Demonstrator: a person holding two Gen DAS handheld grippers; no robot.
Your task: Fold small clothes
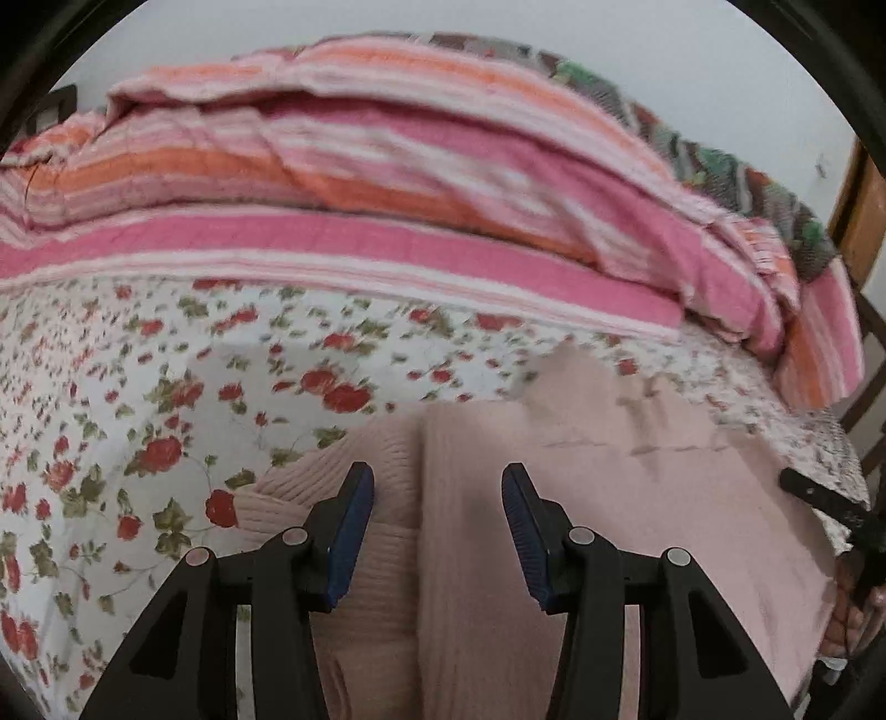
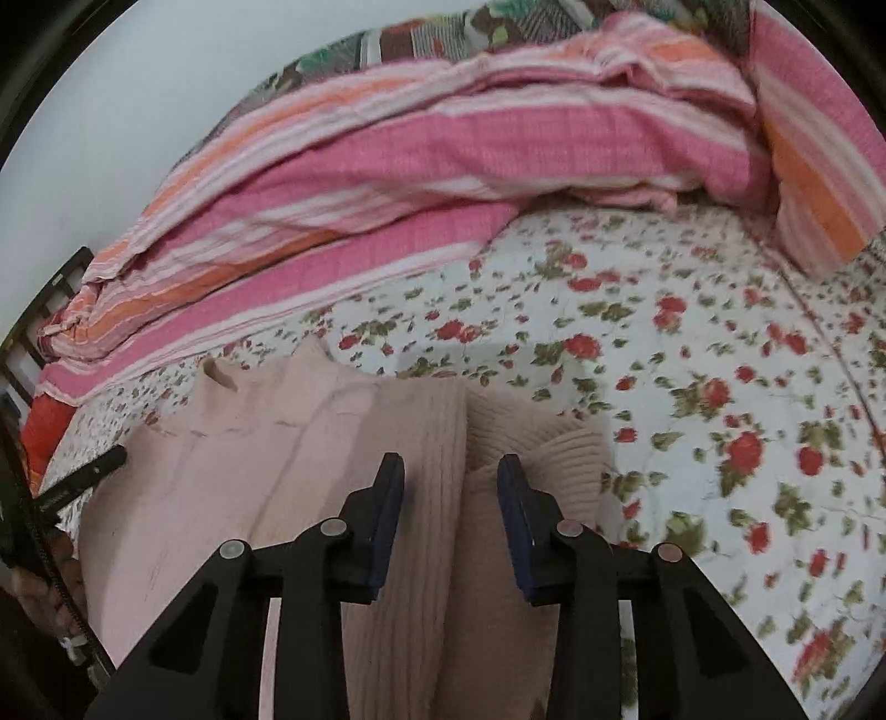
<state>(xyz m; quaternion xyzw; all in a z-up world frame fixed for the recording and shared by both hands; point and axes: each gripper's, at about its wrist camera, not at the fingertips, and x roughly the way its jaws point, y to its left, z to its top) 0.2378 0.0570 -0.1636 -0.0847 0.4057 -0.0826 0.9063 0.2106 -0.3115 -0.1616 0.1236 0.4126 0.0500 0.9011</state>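
A pale pink knitted sweater [image 1: 637,498] lies partly folded on the floral bedsheet [image 1: 138,387]. A folded sleeve edge with ribbing runs up its left side. My left gripper [image 1: 437,482] hovers open over that fold, and the cloth shows in the gap, free of the blue pads. In the right wrist view the same sweater [image 2: 232,476] lies at lower left with its ribbed edge to the right. My right gripper [image 2: 449,471] stands open over that edge, its pads off the cloth. One black finger [image 1: 819,495] of the right gripper shows at the sweater's far side.
A pink, orange and white striped blanket [image 1: 387,183] is bunched along the back of the bed [image 2: 443,149]. A dark patterned cover [image 2: 387,44] lies behind it. Bare floral sheet [image 2: 720,360] stretches right of the sweater. A dark bed frame [image 2: 50,299] stands at the left.
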